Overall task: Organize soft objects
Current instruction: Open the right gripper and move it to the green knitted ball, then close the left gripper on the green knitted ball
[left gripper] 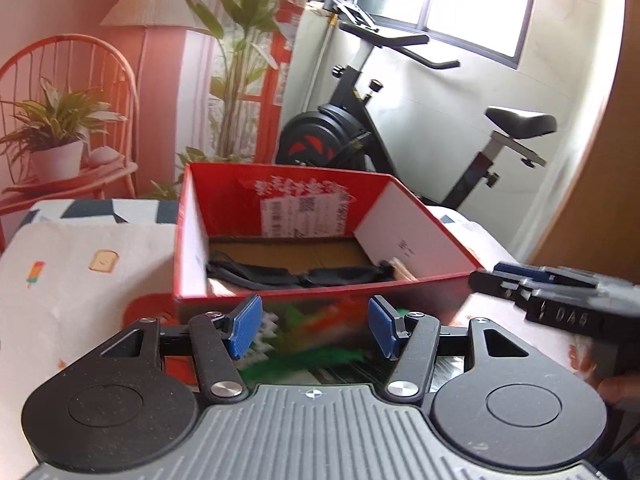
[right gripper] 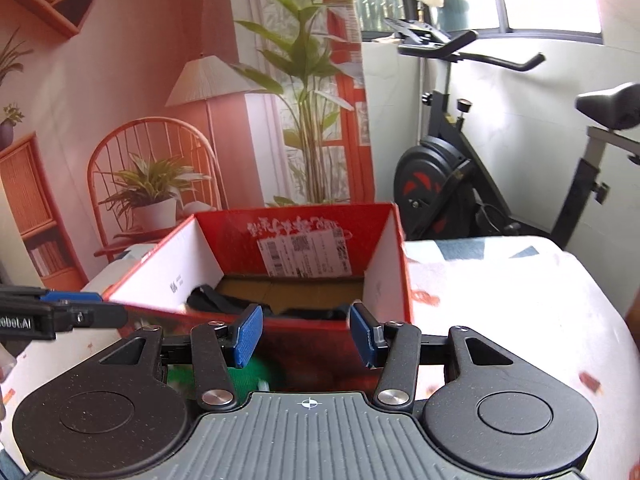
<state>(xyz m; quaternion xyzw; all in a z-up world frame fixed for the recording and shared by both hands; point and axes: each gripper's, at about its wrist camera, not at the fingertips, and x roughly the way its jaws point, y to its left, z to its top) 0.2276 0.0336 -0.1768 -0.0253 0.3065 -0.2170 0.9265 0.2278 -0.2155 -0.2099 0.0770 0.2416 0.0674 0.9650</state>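
Note:
A red cardboard box [left gripper: 400,232] stands open on the table. A black strappy fabric piece [left gripper: 280,274] lies across its brown floor, with a pale item [left gripper: 398,268] at its right end. My left gripper [left gripper: 314,328] hangs open just in front of the box's near wall, with nothing between its blue pads. In the right wrist view the same box [right gripper: 168,264] shows the black fabric [right gripper: 212,300] low inside. My right gripper [right gripper: 306,334] is open and empty before the near wall. Each gripper shows in the other's view: the right gripper [left gripper: 520,280] and the left gripper [right gripper: 60,312].
A light tablecloth [left gripper: 80,264] with small prints covers the table around the box. An exercise bike [left gripper: 360,120] stands behind the table near the window. A printed backdrop [right gripper: 140,120] of a chair, lamp and plants hangs behind on the left.

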